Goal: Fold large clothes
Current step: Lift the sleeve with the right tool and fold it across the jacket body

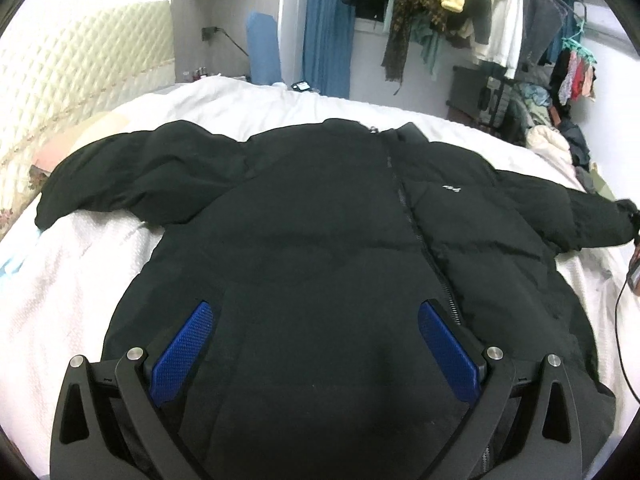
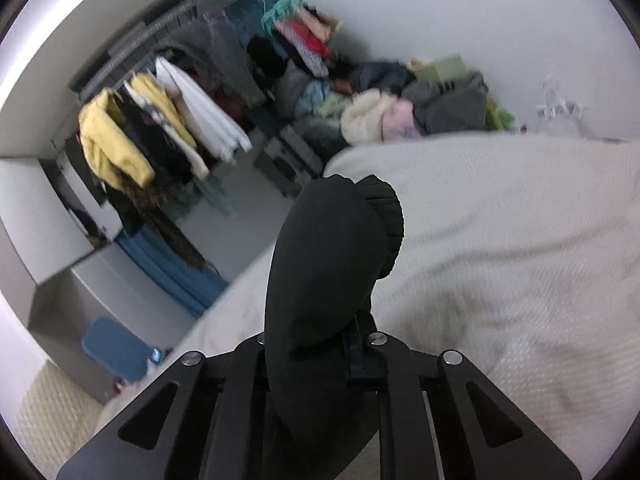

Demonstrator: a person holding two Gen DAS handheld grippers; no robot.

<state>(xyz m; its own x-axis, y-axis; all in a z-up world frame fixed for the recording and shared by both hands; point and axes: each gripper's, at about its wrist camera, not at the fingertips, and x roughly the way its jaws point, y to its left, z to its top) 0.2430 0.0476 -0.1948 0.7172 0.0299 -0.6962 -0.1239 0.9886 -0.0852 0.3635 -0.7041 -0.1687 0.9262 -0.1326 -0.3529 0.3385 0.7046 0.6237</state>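
Left wrist view: the left gripper [image 1: 316, 322] hangs low in the frame with its jaws spread wide and nothing between them, its blue pads [image 1: 182, 354] angled over the lower front of the black puffer jacket [image 1: 304, 220]. That jacket lies flat and face up on the white bedspread [image 1: 52, 288], filling the middle of the frame, with its zipper [image 1: 404, 200] running from the collar at upper centre down toward the lower right. One sleeve stretches to the left edge, the other to the right edge. A quilted cream headboard [image 1: 80, 64] sits at the upper left, a blue curtain [image 1: 326, 40] at upper centre, and a rail of hanging clothes [image 1: 472, 8] at the upper right.

Right wrist view: the right gripper [image 2: 320, 340] is clenched on the sleeve end [image 2: 332, 248] of the jacket, which rises from the jaws in the centre of the frame, its ribbed cuff [image 2: 390, 212] at the top. The bedspread spreads across the right half. A heap of clothes [image 2: 384, 100] lies at upper centre, and the hanging clothes are at the upper left.
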